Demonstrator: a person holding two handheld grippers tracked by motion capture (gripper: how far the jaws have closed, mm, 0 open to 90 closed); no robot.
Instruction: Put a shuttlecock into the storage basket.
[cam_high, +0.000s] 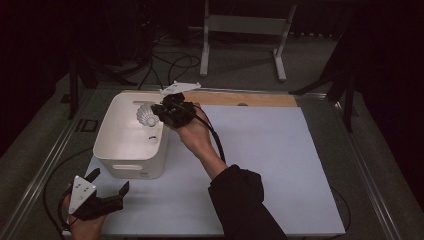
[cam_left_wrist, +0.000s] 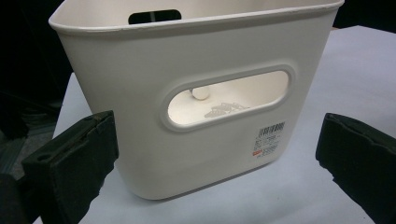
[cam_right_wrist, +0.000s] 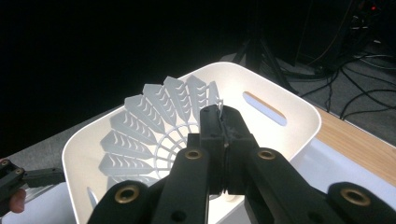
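A white plastic bin (cam_high: 116, 150) stands on the left of the white sheet. My right gripper (cam_high: 157, 111) hovers over the bin's far right corner, shut on the skirt rim of a white plastic shuttlecock (cam_high: 145, 116). In the right gripper view the shuttlecock (cam_right_wrist: 154, 126) fans out to the left of the shut gripper (cam_right_wrist: 223, 126), above the bin's hollow (cam_right_wrist: 299, 116). My left gripper (cam_high: 110, 180) rests open near the front left corner, facing the bin. Its view shows the bin's near wall (cam_left_wrist: 140, 84) between the spread jaws of the gripper (cam_left_wrist: 215, 154). A second shuttlecock (cam_left_wrist: 219, 108) lies inside, seen through the handle slot.
The white sheet (cam_high: 270, 150) stretches bare to the right of the bin. A wooden strip (cam_high: 250, 99) runs along the table's back edge. Metal rails (cam_high: 360, 160) border the table. Beyond it, a white stand (cam_high: 242, 30) and cables (cam_high: 170, 62) sit on the floor.
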